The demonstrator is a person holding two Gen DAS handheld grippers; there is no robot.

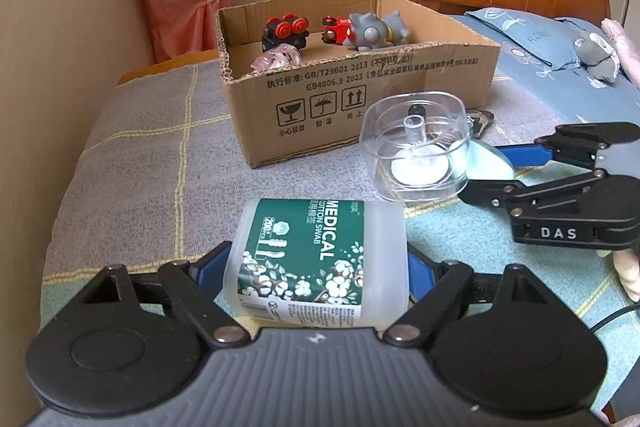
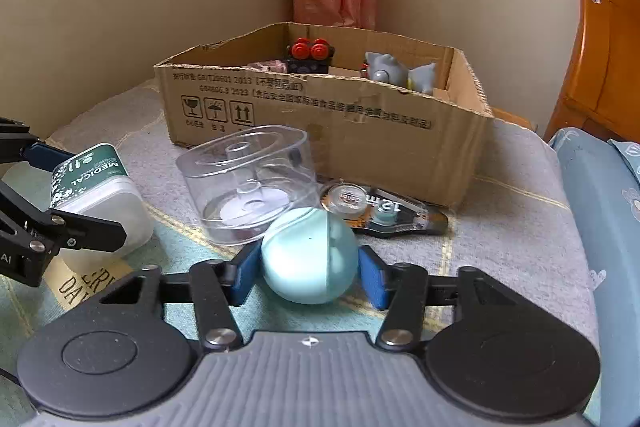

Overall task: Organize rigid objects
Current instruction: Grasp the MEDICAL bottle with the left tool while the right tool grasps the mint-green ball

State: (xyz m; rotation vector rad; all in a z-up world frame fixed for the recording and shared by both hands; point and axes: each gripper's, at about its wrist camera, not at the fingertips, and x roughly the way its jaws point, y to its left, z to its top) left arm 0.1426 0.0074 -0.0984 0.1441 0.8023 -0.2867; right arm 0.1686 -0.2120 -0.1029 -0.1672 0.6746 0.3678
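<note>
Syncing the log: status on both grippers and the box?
Left gripper shut on swab tub. Right gripper shut on blue egg. Cardboard box ahead, toys inside. Clear case between.

The cardboard box's [image 1: 360, 95] near wall hides the lower parts of the toys inside; the pink object [image 1: 276, 58] there is perhaps a wrapped trinket, too blurred to tell. In the right wrist view the clear plastic case [image 2: 248, 183] covers one end of the correction tape dispenser [image 2: 384, 211], whose small label cannot be read. The plush toy [image 1: 596, 57] on the bed is indistinct.
</note>
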